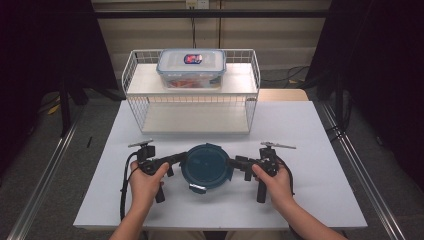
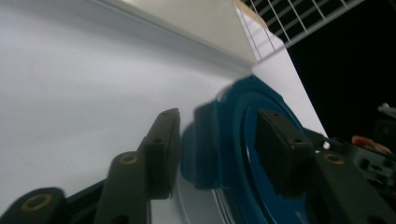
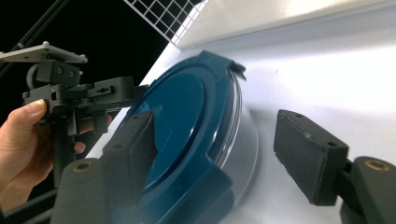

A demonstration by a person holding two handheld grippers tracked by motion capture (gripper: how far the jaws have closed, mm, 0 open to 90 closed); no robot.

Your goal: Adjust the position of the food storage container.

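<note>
Hands (image 1: 145, 182) low at the near edge, and you've got a gripper on each side of the bowl (image 1: 206, 165), which sits on the table (image 1: 310, 130) between them, in front of the rack (image 1: 192, 102). Left gripper (image 2: 212, 154): jaws apart, straddling the blue lid's latch tab, one pad outside it, the other over the lid top; neither looks to be pressing. Right gripper (image 3: 224, 154): jaws wide too, one pad lying over the lid, the other well off the clear wall, nothing clamped.

Now the bowl itself. Clear body, likely hard plastic or glass (can't tell which), so treat it as stiff, smooth and slippery on the curved wall. I can't see anything inside it, so don't trust the weight. The lid (image 3: 187, 107) is rigid, with latch tabs at the rim, and those tabs are your best purchase: flat faces, an edge to bite on. Pinch wall and rim together if you lift; a one-sided grab would probably tip it.

Further back, a box (image 1: 191, 67) with a clear lid rests on the rack's top shelf.
</note>
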